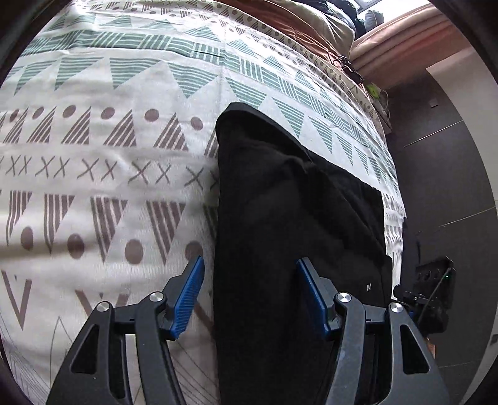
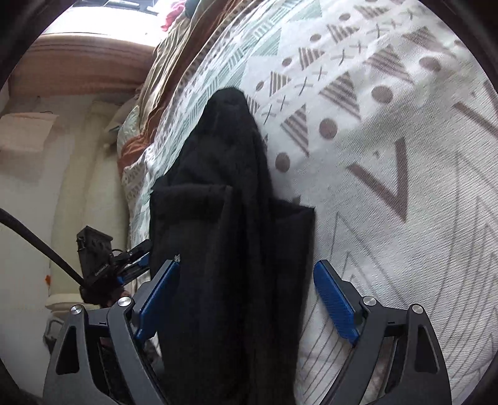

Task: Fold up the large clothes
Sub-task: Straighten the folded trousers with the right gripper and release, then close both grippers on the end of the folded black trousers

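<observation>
A black garment [image 1: 289, 212] lies folded into a long strip on the patterned bedsheet [image 1: 102, 174], near the bed's edge. My left gripper [image 1: 250, 274] is open, its blue pads [image 1: 188, 299] straddling the garment's near part, one pad over the sheet and one over the cloth. In the right wrist view the same black garment [image 2: 230, 236] runs away from me. My right gripper [image 2: 247, 277] is open, its blue pads [image 2: 334, 303] on either side of the garment's near end. Neither gripper holds the cloth.
The sheet [image 2: 389, 131] covers the bed. A brown blanket and pillows [image 1: 298, 28] lie at the head end by a padded headboard [image 1: 414, 37]. Dark floor [image 1: 445, 174] lies past the bed's edge. The other gripper's body [image 2: 102, 264] shows at left.
</observation>
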Demonstrator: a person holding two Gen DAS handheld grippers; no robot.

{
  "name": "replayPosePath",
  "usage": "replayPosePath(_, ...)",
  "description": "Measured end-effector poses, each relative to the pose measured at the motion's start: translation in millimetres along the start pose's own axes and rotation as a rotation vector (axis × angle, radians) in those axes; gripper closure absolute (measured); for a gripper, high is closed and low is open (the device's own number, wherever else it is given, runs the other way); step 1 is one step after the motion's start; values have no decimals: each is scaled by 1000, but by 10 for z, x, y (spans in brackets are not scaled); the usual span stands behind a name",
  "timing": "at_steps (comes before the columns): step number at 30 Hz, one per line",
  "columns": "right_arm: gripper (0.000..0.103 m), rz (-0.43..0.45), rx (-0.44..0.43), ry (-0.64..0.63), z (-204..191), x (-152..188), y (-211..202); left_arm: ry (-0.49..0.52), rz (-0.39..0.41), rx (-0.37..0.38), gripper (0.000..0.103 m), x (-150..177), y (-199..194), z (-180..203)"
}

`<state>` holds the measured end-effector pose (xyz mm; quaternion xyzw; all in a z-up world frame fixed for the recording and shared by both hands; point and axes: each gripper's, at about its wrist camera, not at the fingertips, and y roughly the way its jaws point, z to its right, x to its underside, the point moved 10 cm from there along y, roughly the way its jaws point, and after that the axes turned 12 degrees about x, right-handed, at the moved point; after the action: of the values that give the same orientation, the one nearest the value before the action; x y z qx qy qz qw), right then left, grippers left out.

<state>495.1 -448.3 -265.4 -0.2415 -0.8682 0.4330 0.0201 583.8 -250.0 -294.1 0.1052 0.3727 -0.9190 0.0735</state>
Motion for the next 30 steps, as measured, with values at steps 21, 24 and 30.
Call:
replayPosePath(21, 53, -18, -9, -44, -106, -224, 277, -18, 13, 14, 42, -35, 235, -14)
replayPosePath(24, 53, -56, -6, -91, -155, -152, 284, -24, 16, 21, 44, -28, 233, -4)
replayPosePath(30, 54, -69, 5, -84, -168, -205, 325, -29, 15, 5, 48, -27, 229, 3)
